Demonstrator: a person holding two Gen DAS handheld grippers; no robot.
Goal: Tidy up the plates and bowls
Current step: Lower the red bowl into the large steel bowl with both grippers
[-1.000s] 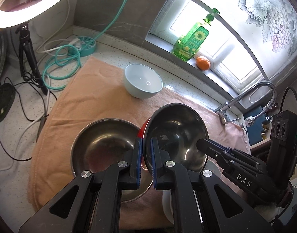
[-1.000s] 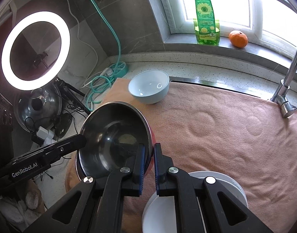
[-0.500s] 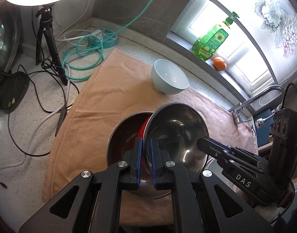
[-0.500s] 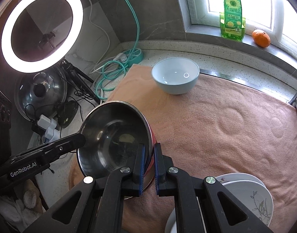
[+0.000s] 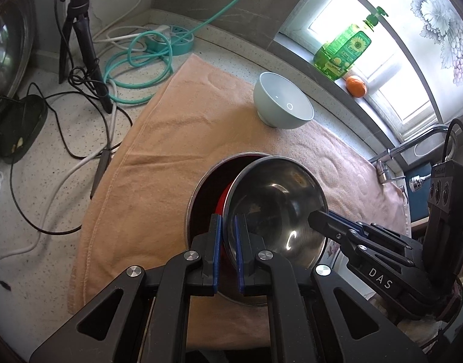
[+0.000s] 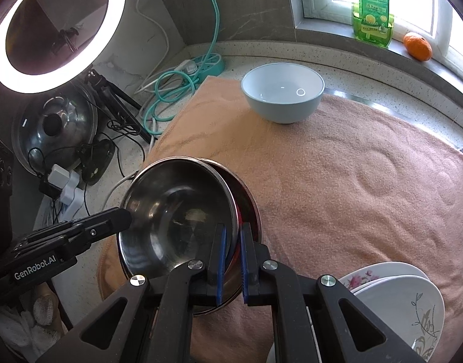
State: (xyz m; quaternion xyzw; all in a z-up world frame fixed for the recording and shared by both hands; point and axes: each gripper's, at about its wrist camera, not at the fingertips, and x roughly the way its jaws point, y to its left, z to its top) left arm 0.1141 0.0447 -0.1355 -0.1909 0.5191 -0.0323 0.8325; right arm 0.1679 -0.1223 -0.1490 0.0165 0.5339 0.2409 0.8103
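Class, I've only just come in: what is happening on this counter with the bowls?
A person holds a tool in each hand, and both are clamped on the rim of one steel bowl, the left tool on one side and the right tool on the opposite side. The bowl hangs tilted over a second steel bowl that sits on the towel, partly inside it. A pale blue bowl stands apart, and plates are stacked nearby.

Left claw [image 5: 228,236] and right claw [image 5: 314,220] clamp steel bowl [image 5: 276,208] over lower bowl [image 5: 207,193].
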